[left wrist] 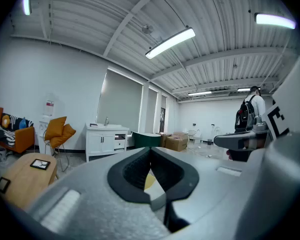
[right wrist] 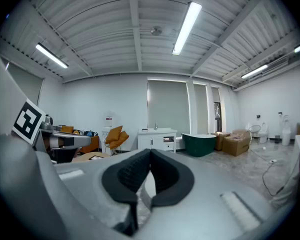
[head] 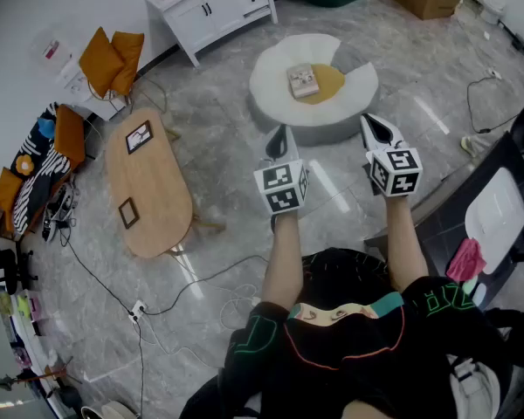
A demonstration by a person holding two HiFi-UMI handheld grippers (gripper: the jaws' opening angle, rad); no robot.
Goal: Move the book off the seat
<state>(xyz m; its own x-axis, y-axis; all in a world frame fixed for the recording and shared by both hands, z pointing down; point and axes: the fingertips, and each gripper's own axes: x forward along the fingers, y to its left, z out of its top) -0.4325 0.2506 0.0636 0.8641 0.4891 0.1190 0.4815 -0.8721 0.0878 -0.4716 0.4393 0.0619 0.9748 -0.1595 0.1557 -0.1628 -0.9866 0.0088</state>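
Observation:
A small book (head: 303,80) lies flat on a round white seat (head: 284,103) with a yellow cushion patch (head: 327,82), ahead of me on the floor. My left gripper (head: 280,138) is held level, short of the seat's near edge, jaws shut with nothing in them. The right gripper (head: 377,127) hovers beside it near the seat's right edge, also shut and empty. In the left gripper view the left gripper (left wrist: 150,154) has its black pads pressed together, a sliver of yellow and white behind them. The right gripper (right wrist: 150,156) looks the same in the right gripper view.
An oval wooden table (head: 148,182) with two small framed items stands to the left. A white cabinet (head: 214,7) sits by the back wall, orange chairs (head: 112,58) beside it. Cables (head: 192,286) trail over the marble floor. A dark chair with a pink cloth (head: 467,258) is at right.

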